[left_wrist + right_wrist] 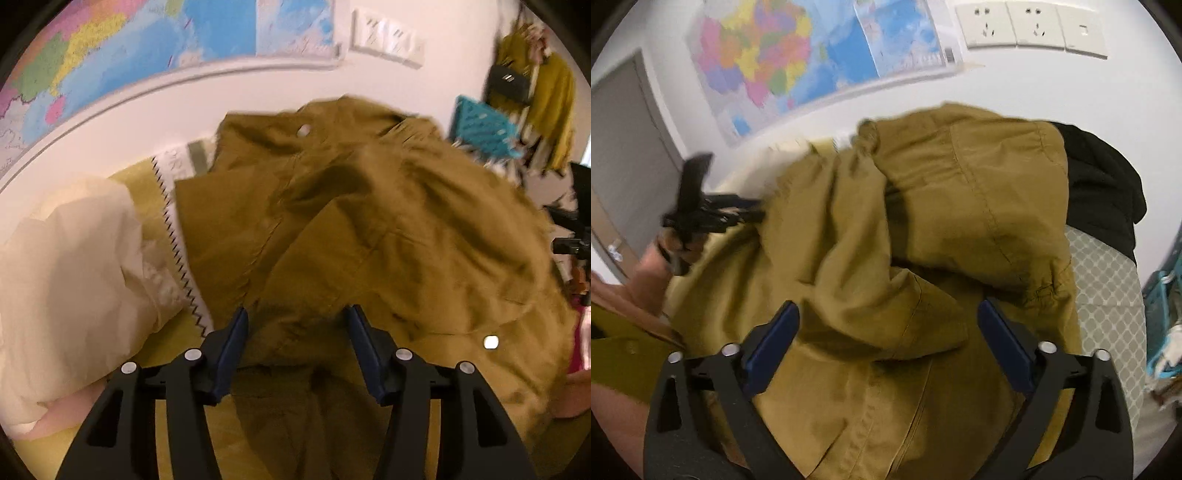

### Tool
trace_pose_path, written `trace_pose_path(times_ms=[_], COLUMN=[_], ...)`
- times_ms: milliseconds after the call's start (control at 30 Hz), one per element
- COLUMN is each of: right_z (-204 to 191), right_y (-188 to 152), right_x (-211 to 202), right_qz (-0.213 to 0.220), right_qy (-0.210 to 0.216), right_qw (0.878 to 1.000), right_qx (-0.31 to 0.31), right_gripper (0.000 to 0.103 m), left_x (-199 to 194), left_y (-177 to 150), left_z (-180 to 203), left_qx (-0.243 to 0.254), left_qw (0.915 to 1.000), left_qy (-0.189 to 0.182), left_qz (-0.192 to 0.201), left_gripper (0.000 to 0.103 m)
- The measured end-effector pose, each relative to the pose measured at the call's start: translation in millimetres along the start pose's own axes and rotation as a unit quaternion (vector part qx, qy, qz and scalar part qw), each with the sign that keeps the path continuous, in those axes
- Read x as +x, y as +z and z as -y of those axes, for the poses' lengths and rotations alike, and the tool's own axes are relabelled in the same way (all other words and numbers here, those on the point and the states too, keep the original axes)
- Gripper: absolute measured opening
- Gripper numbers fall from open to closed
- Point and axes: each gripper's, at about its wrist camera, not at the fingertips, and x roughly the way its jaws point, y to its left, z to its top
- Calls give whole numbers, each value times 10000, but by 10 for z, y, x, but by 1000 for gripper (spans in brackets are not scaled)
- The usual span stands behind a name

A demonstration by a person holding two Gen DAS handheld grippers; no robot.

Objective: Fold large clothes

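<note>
A large mustard-brown jacket (369, 229) with pale snap buttons lies crumpled in a heap in front of me. My left gripper (297, 317) is open, its blue-padded jaws spread just above the near edge of the jacket. My right gripper (888, 314) is open too, jaws wide over a folded flap of the same jacket (923, 229). The left gripper also shows in the right wrist view (690, 206), at the jacket's far left side. Neither gripper holds cloth.
A cream garment (70, 280) lies left of the jacket on a yellow-green cloth with zigzag trim (177, 251). A black garment (1104, 192) lies at the right, on a grey patterned surface (1108, 288). A wall with a map (798, 62) stands behind. A teal basket (484, 129) stands at the right.
</note>
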Motion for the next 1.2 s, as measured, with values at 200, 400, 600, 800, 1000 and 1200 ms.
trace_pose_path(times_ms=[200, 400, 600, 800, 1000, 1200], right_z=[-100, 19, 477, 585, 36, -767], right_y=[554, 1252, 1098, 953, 1249, 2035], right_x=[-87, 84, 727, 272, 171, 824], right_qz=[249, 236, -474, 318, 545, -86], right_qy=[-187, -1638, -1781, -984, -475, 435], right_qw=[9993, 9854, 9829, 9937, 9970, 9911], right_qx=[-217, -406, 65, 442, -294, -1255], right_gripper=[21, 30, 67, 77, 76, 78], left_x=[-68, -185, -430, -479, 6, 77], left_y=[-16, -145, -133, 237, 394, 191], left_z=[-134, -93, 20, 5, -8, -48], left_qx=[-535, -686, -208, -148, -393, -653], left_qw=[9974, 9930, 9979, 9965, 9982, 9970], left_qy=[441, 918, 260, 36, -60, -135], left_qz=[200, 281, 558, 821, 445, 388], left_gripper=[39, 43, 60, 64, 63, 63])
